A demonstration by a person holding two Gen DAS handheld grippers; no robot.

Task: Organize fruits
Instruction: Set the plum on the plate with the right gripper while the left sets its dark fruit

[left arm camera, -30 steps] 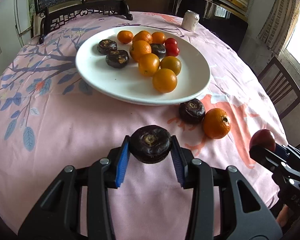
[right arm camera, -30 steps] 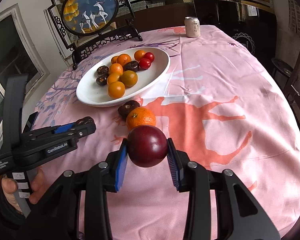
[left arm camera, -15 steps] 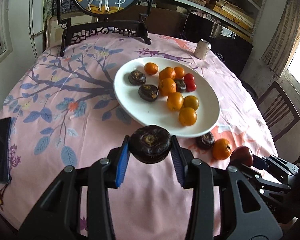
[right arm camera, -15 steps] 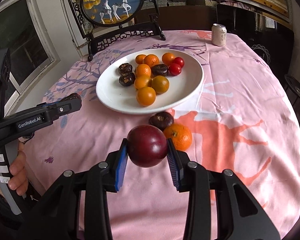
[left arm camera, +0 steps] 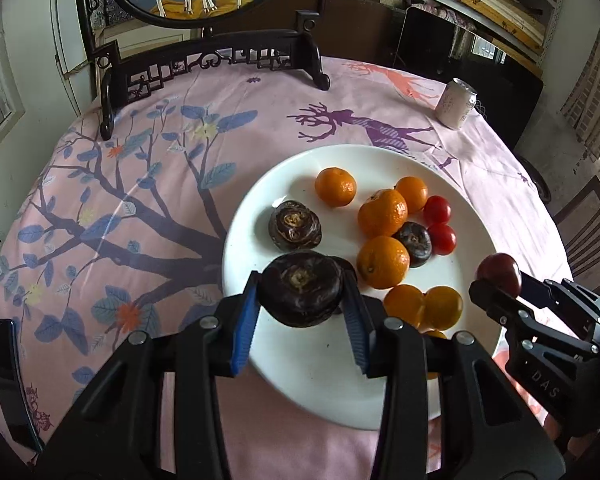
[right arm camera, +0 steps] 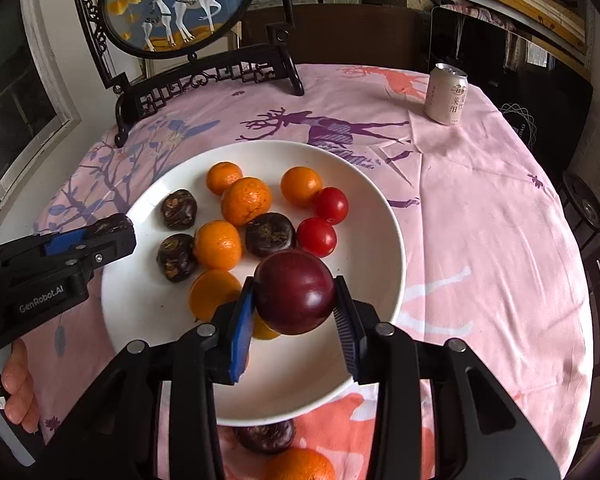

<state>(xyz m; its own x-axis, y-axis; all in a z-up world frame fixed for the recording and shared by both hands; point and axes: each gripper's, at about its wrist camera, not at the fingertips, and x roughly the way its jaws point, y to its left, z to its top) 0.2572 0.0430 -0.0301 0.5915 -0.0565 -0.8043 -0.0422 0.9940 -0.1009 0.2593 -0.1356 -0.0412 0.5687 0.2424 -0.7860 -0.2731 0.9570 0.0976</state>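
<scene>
Partly hidden behind plum: 2 oranges on plate.

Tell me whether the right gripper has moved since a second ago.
Yes. The right gripper, holding the plum, moved forward from the bare tablecloth to over the white plate.

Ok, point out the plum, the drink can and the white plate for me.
plum [right arm camera: 294,292]: right wrist view, middle of its dark red skin.
drink can [right arm camera: 446,94]: right wrist view, centre of its side.
white plate [right arm camera: 300,376]: right wrist view, bare near surface.
</scene>
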